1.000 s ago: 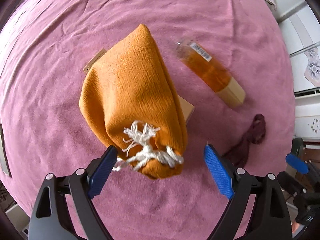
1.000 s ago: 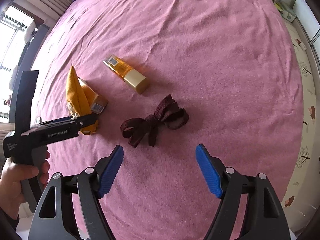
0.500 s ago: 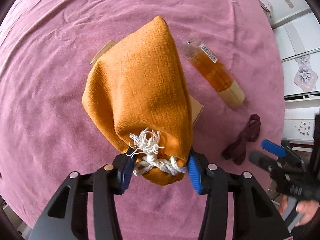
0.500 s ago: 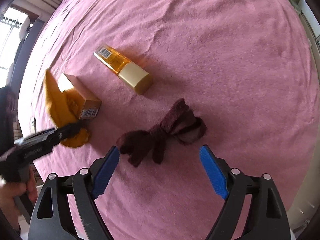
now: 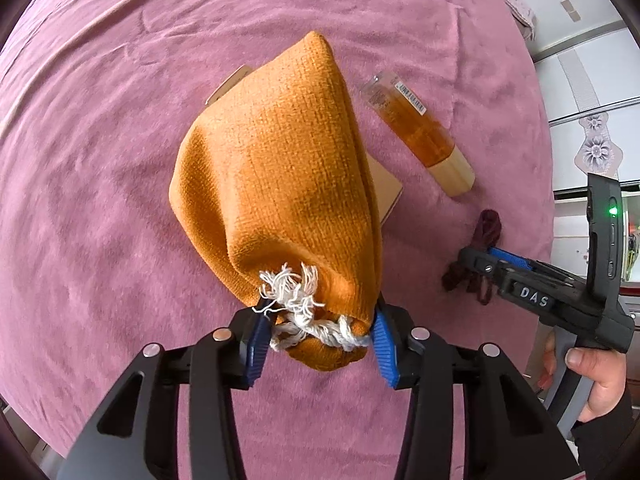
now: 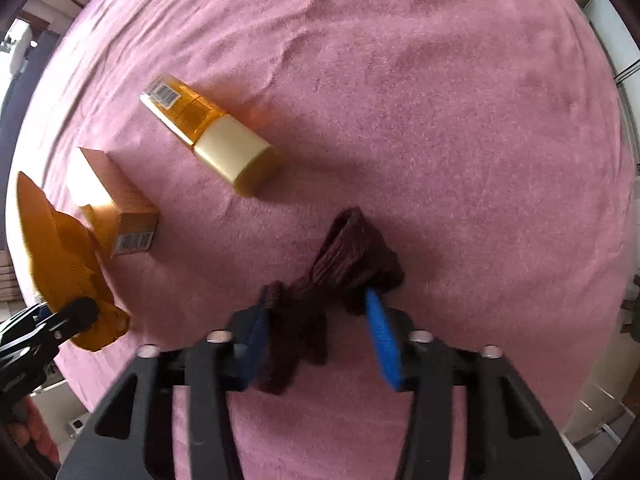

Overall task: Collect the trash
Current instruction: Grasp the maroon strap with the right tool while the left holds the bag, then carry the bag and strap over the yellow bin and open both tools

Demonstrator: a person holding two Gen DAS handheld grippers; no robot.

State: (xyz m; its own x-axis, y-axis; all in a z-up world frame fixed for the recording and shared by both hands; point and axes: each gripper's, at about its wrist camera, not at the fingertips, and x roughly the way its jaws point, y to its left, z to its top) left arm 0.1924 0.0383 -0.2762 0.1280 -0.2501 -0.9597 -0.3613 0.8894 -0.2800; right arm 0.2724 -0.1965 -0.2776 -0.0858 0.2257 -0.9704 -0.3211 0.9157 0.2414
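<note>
My left gripper point(image 5: 318, 338) had just closed on the corded neck of the orange knitted drawstring pouch point(image 5: 280, 184), holding it ready as the trash sack. My right gripper point(image 6: 316, 332), just closing, clamped the dark maroon knotted ribbon point(image 6: 344, 272) on the pink plush bedspread point(image 6: 440, 100). The amber plastic bottle point(image 6: 208, 136) and tan cardboard box point(image 6: 116, 204) lay nearby, uncollected.

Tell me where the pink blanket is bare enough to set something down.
Free: the pink blanket beyond and right of the amber bottle. Crowded: the strip from the orange pouch and small carton across to the maroon ribbon.
</note>
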